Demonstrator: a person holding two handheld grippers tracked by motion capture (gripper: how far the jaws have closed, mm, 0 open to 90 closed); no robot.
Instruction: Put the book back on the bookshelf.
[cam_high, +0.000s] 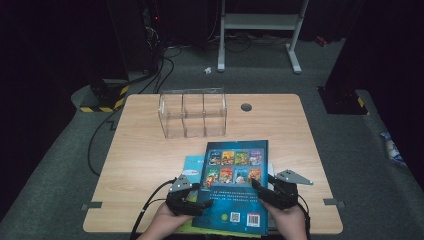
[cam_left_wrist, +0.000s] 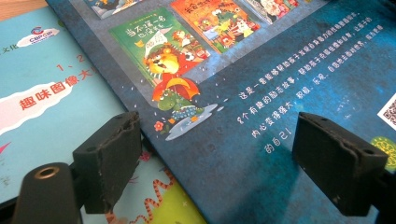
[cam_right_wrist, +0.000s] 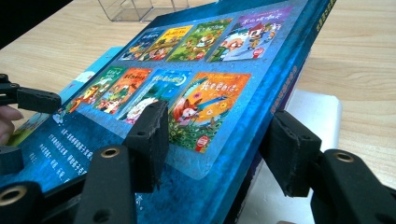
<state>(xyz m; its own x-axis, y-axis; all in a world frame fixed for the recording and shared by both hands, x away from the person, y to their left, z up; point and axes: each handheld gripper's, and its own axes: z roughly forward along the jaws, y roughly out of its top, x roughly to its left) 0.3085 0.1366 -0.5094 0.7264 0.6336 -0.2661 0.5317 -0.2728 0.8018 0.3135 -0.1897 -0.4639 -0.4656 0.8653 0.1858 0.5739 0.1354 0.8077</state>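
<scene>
Overhead, the blue picture book (cam_high: 234, 185) lies on a stack at the worktop's (cam_high: 145, 165) near edge. Left claw (cam_left_wrist: 217, 163) gapes wide over its cover. Right claw (cam_right_wrist: 219, 144) straddles its stiff, probably slippery spine edge, unclosed; grip there.

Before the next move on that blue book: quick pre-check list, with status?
1. Left gripper straddles the blue book edge, jaws open: ok.
2. Right gripper straddles the book's spine side, jaws apart, not clamped: not ok for lifting.
3. Book lies on a stack; the light blue book below may shift: cannot tell.
4. Clear organizer upright, compartments empty: ok.
5. Table between book and organizer free: ok.
</scene>
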